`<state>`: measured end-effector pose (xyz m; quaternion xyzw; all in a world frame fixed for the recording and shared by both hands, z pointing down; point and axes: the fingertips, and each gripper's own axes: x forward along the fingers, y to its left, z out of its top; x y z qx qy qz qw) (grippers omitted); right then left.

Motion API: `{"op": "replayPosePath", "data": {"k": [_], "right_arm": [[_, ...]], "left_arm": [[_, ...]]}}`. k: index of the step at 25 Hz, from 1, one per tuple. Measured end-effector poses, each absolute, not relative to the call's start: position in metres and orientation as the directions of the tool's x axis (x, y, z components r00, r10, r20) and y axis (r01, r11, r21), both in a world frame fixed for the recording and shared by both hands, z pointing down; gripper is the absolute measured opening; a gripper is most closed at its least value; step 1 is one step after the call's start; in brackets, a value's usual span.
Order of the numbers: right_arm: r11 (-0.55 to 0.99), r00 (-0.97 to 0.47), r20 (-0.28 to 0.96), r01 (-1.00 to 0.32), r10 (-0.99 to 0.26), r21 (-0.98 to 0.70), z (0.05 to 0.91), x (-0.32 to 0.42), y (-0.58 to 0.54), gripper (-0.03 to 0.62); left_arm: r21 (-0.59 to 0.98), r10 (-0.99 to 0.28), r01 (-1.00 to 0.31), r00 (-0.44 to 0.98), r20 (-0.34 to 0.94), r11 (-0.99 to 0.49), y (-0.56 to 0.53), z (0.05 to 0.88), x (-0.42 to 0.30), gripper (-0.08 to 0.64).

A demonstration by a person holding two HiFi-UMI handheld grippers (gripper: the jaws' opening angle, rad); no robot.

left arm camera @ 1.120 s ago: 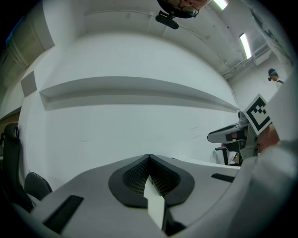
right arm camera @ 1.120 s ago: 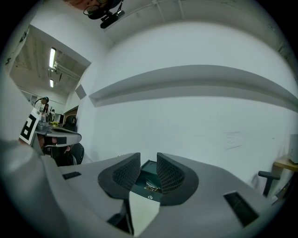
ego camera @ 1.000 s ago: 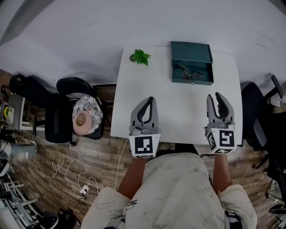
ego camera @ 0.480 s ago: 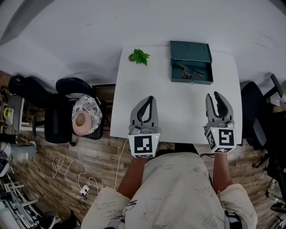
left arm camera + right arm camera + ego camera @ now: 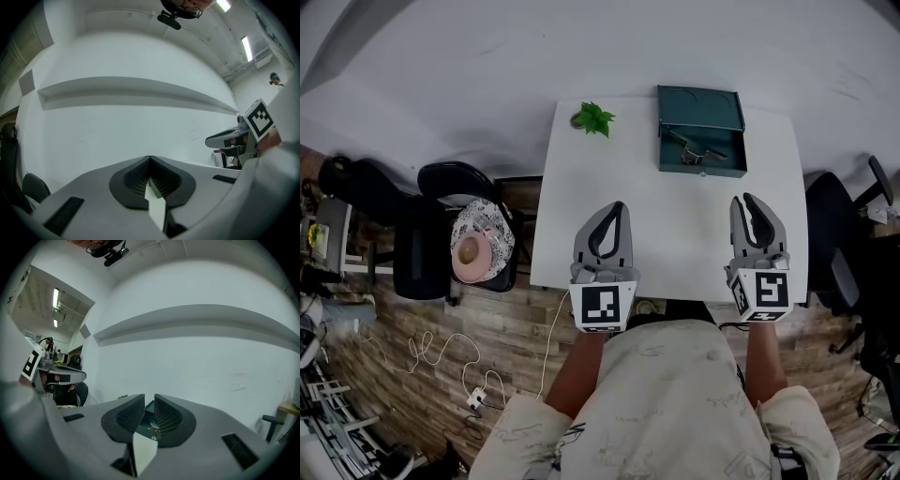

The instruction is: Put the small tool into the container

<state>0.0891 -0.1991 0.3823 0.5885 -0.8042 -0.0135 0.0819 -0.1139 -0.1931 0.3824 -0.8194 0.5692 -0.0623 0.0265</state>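
The small tool (image 5: pixel 689 150) lies inside the open green container (image 5: pixel 701 111), which stands at the far edge of the white desk (image 5: pixel 675 225). A small green plant (image 5: pixel 594 118) stands near the container, on its left. Both tongs hover at the desk's near edge, well apart from the container. The right tongs (image 5: pixel 748 201) have just been closing to a narrow gap with nothing between them. The left tongs (image 5: pixel 615 207) are closed, empty.
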Motion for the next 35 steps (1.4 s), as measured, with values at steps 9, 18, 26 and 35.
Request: {"op": "replayPosePath", "data": {"k": [9,18,26,35], "right_arm": [[0.323,-0.309,0.117,-0.939,-0.944,0.12,0.381,0.085,-0.194,0.037],[0.342,-0.325,0.141,-0.933,-0.935,0.115,0.386,0.084,-0.193,0.02],[0.349,-0.33,0.143,-0.928,-0.933,0.129,0.385,0.082,-0.192,0.02],[0.32,-0.304,0.135,-0.939,-0.943,0.123,0.384,0.089,-0.185,0.015]], "left_arm": [[-0.116,-0.937,-0.93,0.342,0.072,-0.348,-0.186,0.38,-0.113,0.006],[-0.113,-0.937,-0.931,0.342,0.067,-0.348,-0.185,0.381,-0.111,0.006],[-0.12,-0.938,-0.93,0.344,0.051,-0.348,-0.186,0.378,-0.111,0.006],[-0.113,-0.936,-0.93,0.344,0.068,-0.35,-0.178,0.383,-0.112,0.006]]}}
